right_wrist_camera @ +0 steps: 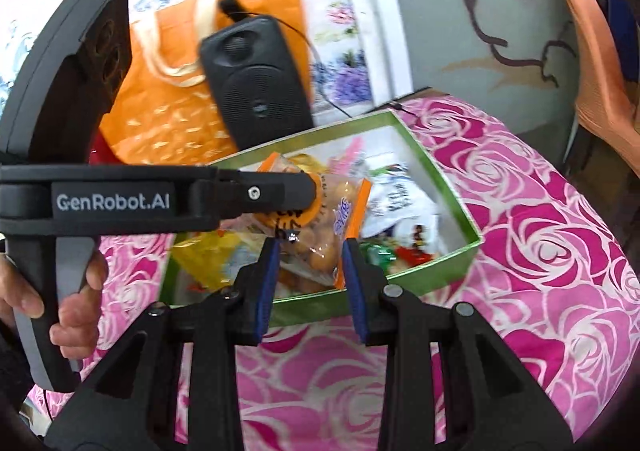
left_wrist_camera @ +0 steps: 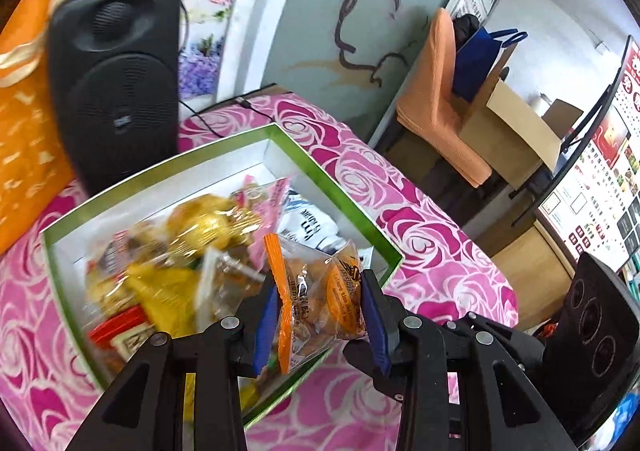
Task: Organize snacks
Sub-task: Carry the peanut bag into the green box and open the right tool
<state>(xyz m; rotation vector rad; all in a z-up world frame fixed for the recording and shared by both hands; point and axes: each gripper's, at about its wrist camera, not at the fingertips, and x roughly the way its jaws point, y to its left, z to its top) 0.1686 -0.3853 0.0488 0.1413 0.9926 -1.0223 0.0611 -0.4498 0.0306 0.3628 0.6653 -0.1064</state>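
Left wrist view: your green box on the rose-patterned table is heaped with wrapped snacks. Your left tool grips an orange-edged snack bag above the box's near edge. Your right tool is spread wide, just beside that bag, holding nothing.

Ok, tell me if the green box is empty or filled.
Filled. The green box holds a heap of wrapped snacks; only part of its white floor shows.

Snack box on table, speaker prob. behind.
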